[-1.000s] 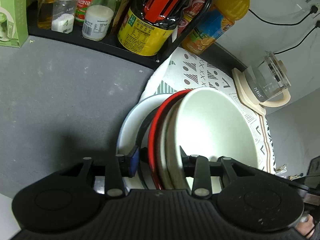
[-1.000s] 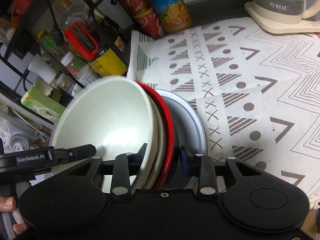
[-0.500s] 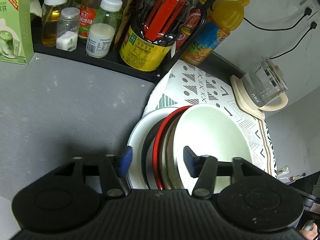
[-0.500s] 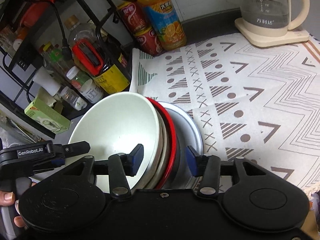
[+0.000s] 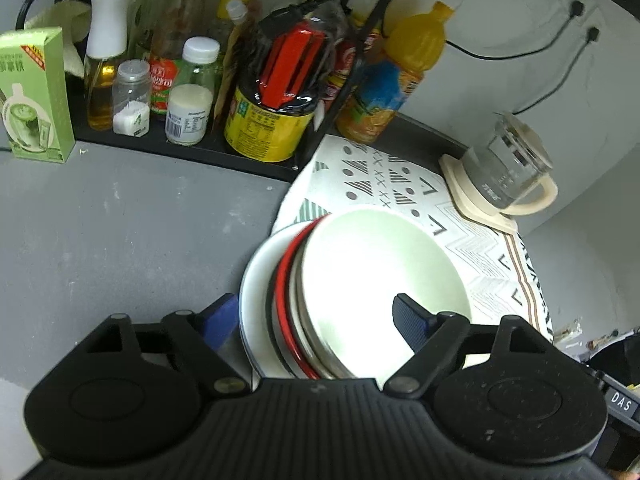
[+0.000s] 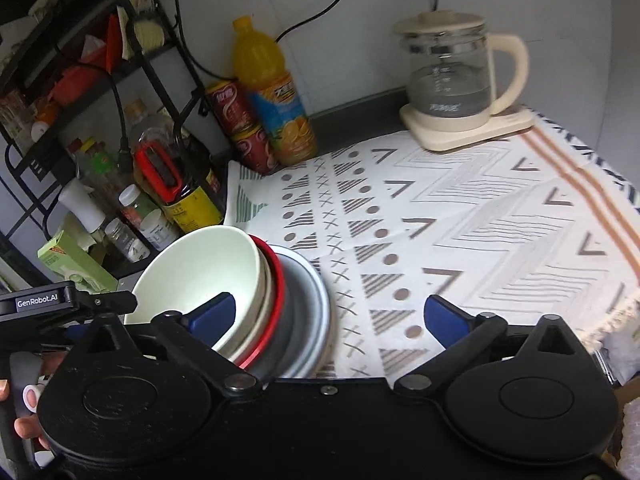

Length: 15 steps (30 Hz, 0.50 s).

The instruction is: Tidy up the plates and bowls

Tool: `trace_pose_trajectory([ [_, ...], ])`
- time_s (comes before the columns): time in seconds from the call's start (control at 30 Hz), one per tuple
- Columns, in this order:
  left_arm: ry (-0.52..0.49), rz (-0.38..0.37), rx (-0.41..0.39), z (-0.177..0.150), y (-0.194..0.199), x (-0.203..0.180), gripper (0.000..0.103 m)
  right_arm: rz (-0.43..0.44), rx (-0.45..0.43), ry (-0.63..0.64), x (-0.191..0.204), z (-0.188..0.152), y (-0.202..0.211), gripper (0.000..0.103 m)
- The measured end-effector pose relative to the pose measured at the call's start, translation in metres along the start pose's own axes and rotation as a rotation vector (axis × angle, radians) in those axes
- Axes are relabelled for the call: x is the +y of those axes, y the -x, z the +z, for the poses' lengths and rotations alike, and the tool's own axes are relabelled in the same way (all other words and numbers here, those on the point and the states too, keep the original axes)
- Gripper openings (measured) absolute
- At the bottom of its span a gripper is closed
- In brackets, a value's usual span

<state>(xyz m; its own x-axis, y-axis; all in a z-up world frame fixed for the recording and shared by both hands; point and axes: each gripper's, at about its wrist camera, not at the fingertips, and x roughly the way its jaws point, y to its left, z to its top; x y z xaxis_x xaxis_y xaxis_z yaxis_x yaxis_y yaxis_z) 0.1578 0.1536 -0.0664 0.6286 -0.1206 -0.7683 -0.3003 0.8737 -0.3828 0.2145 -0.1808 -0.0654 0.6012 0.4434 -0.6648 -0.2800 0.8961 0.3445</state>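
Note:
A nested stack sits where the patterned cloth meets the grey counter. It has a pale bowl on top, a red-rimmed dish under it, and a wide white plate at the bottom. My left gripper is open, its blue pads on either side of the stack's near rim without touching. In the right wrist view the pale bowl, red rim and plate lie left of centre. My right gripper is open wide, with only its left pad over the stack.
A black rack of bottles and jars lines the back. An orange juice bottle and red cans stand beside it. A glass kettle stands at the cloth's far right. A green carton stands far left. A hand holds the left tool.
Both grippers were shut on the stack's rim one second ago. They have since opened wide and drawn back, and the stack stays where it was.

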Motion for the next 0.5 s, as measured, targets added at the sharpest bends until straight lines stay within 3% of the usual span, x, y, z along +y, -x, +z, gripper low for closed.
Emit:
trace_pose_trajectory([
  [0.13, -0.033, 0.005, -0.004, -0.013, 0.016, -0.009, 0.083, -0.026, -0.014, -0.024, -0.008, -0.014, 0.021, 0.102],
  [0.2, -0.058, 0.001, -0.019, -0.021, 0.025, -0.013, 0.091, -0.014, -0.026, -0.034, -0.012, -0.023, 0.032, 0.103],
  [0.37, -0.084, -0.008, -0.04, -0.041, 0.044, -0.019, 0.093, -0.045, -0.047, -0.053, -0.016, -0.044, 0.053, 0.103],
  [0.5, -0.102, -0.022, -0.064, -0.055, 0.061, -0.022, 0.1, -0.08, -0.08, -0.059, -0.014, -0.059, 0.072, 0.103],
])
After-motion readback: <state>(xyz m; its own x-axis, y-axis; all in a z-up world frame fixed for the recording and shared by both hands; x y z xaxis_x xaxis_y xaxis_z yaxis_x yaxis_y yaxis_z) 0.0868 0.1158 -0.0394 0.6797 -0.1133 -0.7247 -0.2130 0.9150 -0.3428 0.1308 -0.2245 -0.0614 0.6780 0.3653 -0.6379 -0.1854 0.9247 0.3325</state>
